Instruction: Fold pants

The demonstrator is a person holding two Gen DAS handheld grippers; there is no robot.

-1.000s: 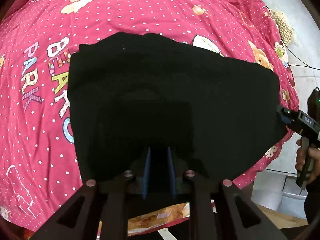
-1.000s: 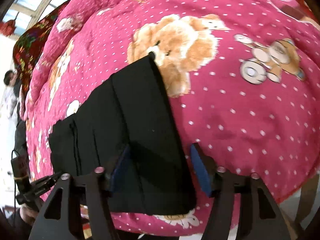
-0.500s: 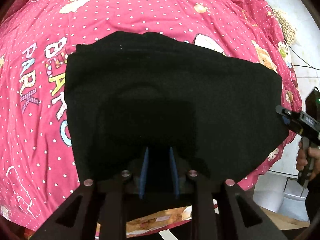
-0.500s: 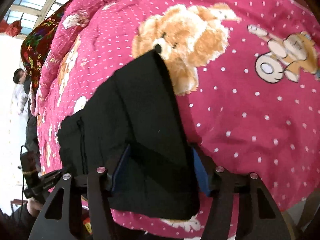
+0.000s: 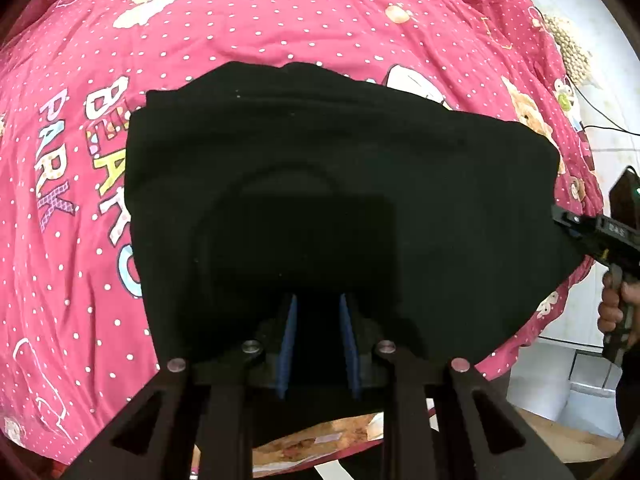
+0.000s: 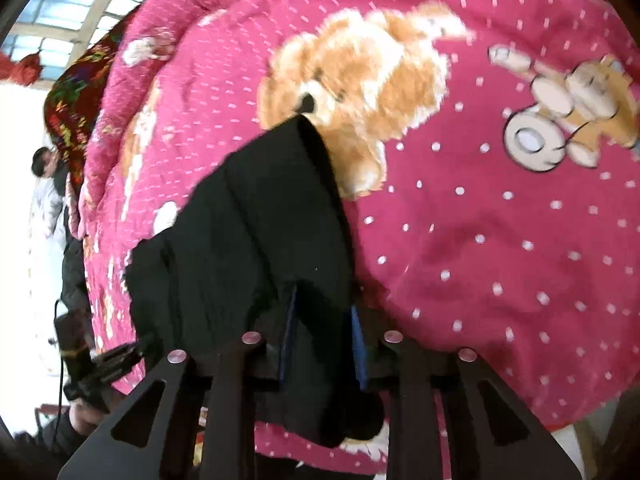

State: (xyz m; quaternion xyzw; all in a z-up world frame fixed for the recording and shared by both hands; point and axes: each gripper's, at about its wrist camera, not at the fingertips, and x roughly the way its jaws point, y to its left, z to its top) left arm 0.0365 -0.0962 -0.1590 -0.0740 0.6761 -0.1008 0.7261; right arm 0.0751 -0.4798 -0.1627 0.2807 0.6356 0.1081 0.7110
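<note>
Black fabric pants spread mid-frame across pink dotted bed quilt, near edge clamped in left claw, right claw closing on far-right corner.

Both fisheye views bend straight lines and darken to black at the frame corners. Daylight enters from the window at upper left of the right wrist view, where the area beneath it is blown out to white. The bedspread is evenly and brightly lit; the black pants show almost no detail. The right wrist view is motion-blurred, its dots smeared into streaks.
</note>
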